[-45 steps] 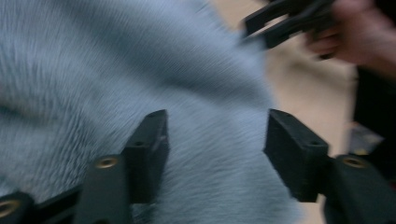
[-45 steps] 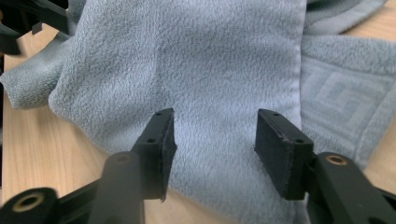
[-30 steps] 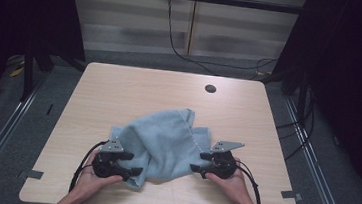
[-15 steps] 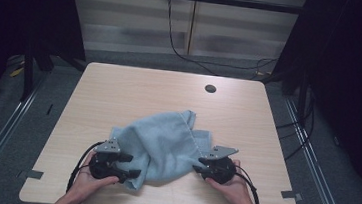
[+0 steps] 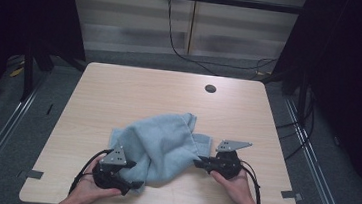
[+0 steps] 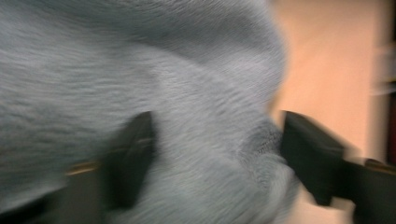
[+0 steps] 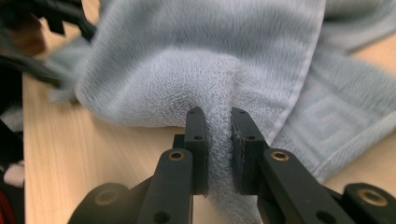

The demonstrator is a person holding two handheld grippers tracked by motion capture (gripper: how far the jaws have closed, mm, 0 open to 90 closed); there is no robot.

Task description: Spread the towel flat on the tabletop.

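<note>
Towel [image 5: 162, 145] lying bunched on the near middle of the surface [image 5: 119, 91], my right tool [image 7: 218, 140] just closing, pinching a fold, my left tool [image 6: 215, 154] gaping wide around the towel's near-left part

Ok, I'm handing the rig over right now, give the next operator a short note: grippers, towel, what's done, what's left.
Right gripper: jaws have just been closing and now pinch a fold of the blue towel.
Left gripper: jaws wide, towel bulging between them, not clamped.
Towel lies crumpled on the near half of the table, between the two grippers.
Done: right side gripped.
Left: probably close the left gripper on its edge, then lift and spread or fold the towel.
</note>
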